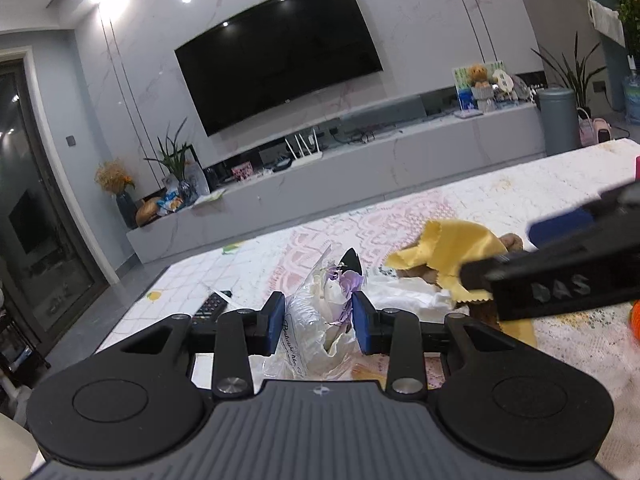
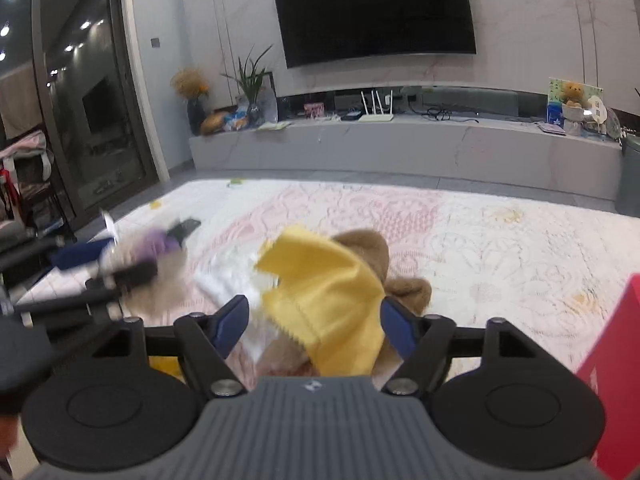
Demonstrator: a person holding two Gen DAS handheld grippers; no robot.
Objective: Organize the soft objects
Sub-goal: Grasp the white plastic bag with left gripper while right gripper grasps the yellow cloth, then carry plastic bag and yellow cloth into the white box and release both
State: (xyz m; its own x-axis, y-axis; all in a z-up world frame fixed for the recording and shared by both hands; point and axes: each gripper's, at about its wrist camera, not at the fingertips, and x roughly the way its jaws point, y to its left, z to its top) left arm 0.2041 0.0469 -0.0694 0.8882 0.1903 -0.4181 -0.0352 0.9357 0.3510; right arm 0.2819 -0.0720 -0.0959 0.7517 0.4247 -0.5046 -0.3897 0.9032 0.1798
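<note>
On lace tablecloth (image 2: 500,240), clear plastic bag (image 1: 308,332) holding purple item sits between spread left gripper (image 1: 319,322) fingers; right gripper (image 2: 316,320) spread around yellow cloth (image 2: 332,292) over brown plush; TV (image 2: 376,12) behind.

Raised letters on the black finger of the right tool (image 1: 560,276), seen from the left wrist view, appear to read "DAS", blurred by motion. The clear plastic bag (image 1: 308,332) between the left tool's (image 1: 319,322) blue pads carries a line of dark cursive print, too small and creased to make out. A small round emblem sits on the grey housing of each tool, and a white tag beside the teddy bear on the TV shelf (image 2: 594,106) shows a QR-like square; neither can be read.
</note>
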